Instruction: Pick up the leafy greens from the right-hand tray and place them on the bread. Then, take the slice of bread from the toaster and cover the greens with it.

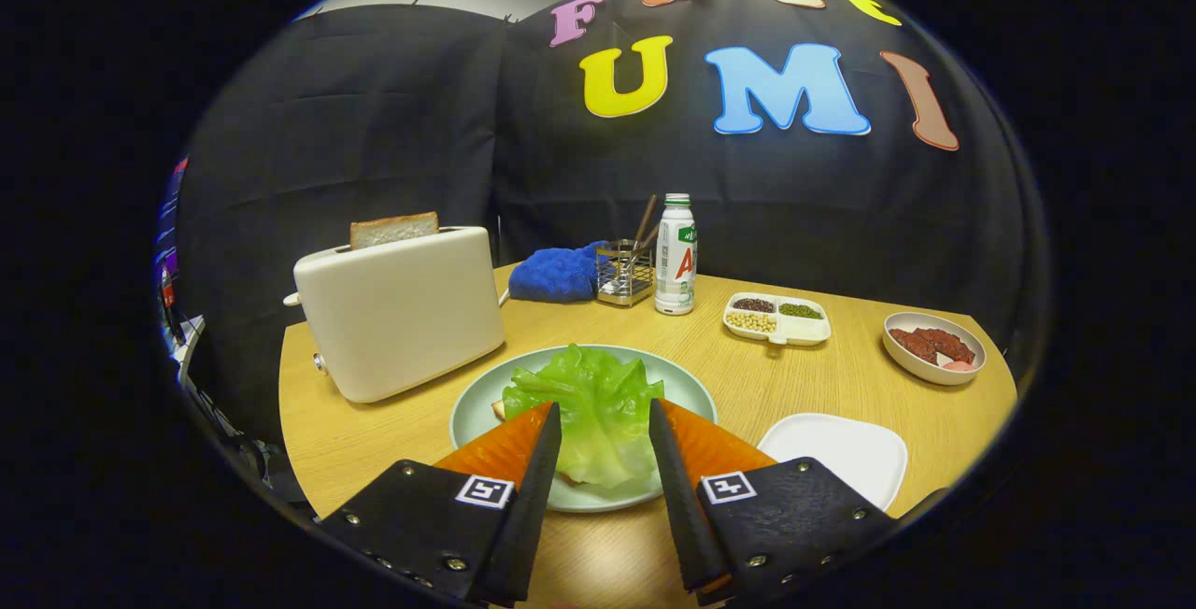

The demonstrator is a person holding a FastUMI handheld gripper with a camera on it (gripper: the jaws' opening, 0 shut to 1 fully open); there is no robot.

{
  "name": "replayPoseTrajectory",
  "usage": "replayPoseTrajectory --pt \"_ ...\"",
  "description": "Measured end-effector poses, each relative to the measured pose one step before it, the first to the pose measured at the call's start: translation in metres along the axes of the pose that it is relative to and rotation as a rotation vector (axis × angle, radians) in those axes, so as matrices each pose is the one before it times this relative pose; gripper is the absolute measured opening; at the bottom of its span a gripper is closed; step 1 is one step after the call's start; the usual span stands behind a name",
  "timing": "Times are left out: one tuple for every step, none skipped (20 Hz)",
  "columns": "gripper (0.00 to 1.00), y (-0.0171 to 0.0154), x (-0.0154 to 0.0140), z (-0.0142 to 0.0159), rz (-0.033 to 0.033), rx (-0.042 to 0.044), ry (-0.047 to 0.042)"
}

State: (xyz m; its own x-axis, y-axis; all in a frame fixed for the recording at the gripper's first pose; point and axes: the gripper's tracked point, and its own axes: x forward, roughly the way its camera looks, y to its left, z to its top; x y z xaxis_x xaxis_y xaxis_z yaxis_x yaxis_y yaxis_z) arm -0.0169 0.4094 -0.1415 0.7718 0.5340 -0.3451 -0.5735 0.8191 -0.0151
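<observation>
A green lettuce leaf (598,413) lies on a pale green plate (696,391), over a slice of bread whose edge peeks out at the leaf's left side (499,410). My gripper (605,406) is open just above the plate. Its fingertips stand apart on either side of the leaf's near part, and neither one presses on it. Left of the plate is a cream toaster (402,315) with a bread slice (394,229) sticking up out of its slot. A white tray (836,455) with nothing on it sits to the right of the plate.
At the back of the round wooden table (794,375) are a blue cloth (556,275), a wire holder with utensils (624,273) and a white bottle (676,256). A divided dish of beans (775,318) and a bowl of red food (932,347) sit at the right.
</observation>
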Motion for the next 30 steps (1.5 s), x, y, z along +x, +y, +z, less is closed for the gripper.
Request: replayPoseTrajectory --pt "0.59 0.00573 -0.00359 0.00810 0.00501 0.00231 -0.03194" --pt "0.61 0.00365 -0.00293 0.00841 -0.00685 0.00783 -0.02985" --pt "0.61 0.00301 -0.00356 0.00823 -0.02384 0.00979 -0.02737" --pt "0.61 -0.00072 -0.00397 0.00917 -0.04698 0.00340 -0.01852" --pt "0.61 -0.00200 -0.00377 0.00753 -0.05453 -0.00993 -0.01334" --pt "0.61 0.00014 -0.00154 0.01246 -0.04362 -0.02573 -0.03241" --pt "0.61 0.00121 -0.00250 0.00758 -0.03030 -0.02267 -0.02342" --pt "0.61 0.00214 -0.00134 0.00647 -0.02573 -0.00882 -0.01847" --pt "0.61 0.00922 -0.00261 0.00169 0.00454 0.00650 -0.00654" --pt "0.61 0.01225 -0.00173 0.00287 0.02958 0.01723 0.00276" --pt "0.61 0.01266 -0.00134 0.00090 0.02387 0.02147 0.01069" --pt "0.61 0.00847 0.00038 0.00331 0.00269 0.01846 0.00934" --pt "0.61 0.00518 0.00023 0.00341 -0.00402 0.00290 0.00268" --pt "0.61 0.00764 0.00110 0.00465 -0.00866 -0.00327 0.00039" --pt "0.61 0.00880 0.00160 0.00191 0.00449 -0.01215 -0.00152" --pt "0.61 0.00830 0.00103 0.00216 0.00141 -0.01073 0.00061" --pt "0.61 0.00855 0.00172 0.00182 0.00107 -0.00012 -0.00350" --pt "0.61 0.00542 0.00220 0.00313 -0.01177 0.00334 -0.00166" --pt "0.61 0.00906 0.00201 0.00309 -0.00244 0.00634 -0.00373" --pt "0.61 0.00789 0.00215 0.00097 -0.00169 0.00707 0.00490" --pt "0.61 0.01038 0.00282 0.00165 0.00852 0.00442 0.00146" --pt "0.61 0.00723 0.00210 0.00034 -0.00552 0.00922 0.00614" --pt "0.61 0.00772 0.00390 0.00109 0.00044 -0.00169 0.00308" --pt "0.61 0.00973 0.00227 0.00021 0.01018 -0.00629 0.00719" --pt "0.61 0.01131 0.00183 -0.00079 0.01046 -0.01553 0.01147" --pt "0.61 0.00759 0.00258 0.00034 0.00387 -0.01770 0.00509" --pt "0.61 0.00727 0.00202 -0.00089 0.00321 -0.00719 0.00600" --pt "0.61 0.00812 0.00261 0.00074 0.00718 0.00017 0.00045" --pt "0.61 0.00661 0.00228 0.00199 0.00003 0.00285 -0.00360" --pt "0.61 0.00684 0.00308 0.00426 -0.00260 0.00174 -0.00537"
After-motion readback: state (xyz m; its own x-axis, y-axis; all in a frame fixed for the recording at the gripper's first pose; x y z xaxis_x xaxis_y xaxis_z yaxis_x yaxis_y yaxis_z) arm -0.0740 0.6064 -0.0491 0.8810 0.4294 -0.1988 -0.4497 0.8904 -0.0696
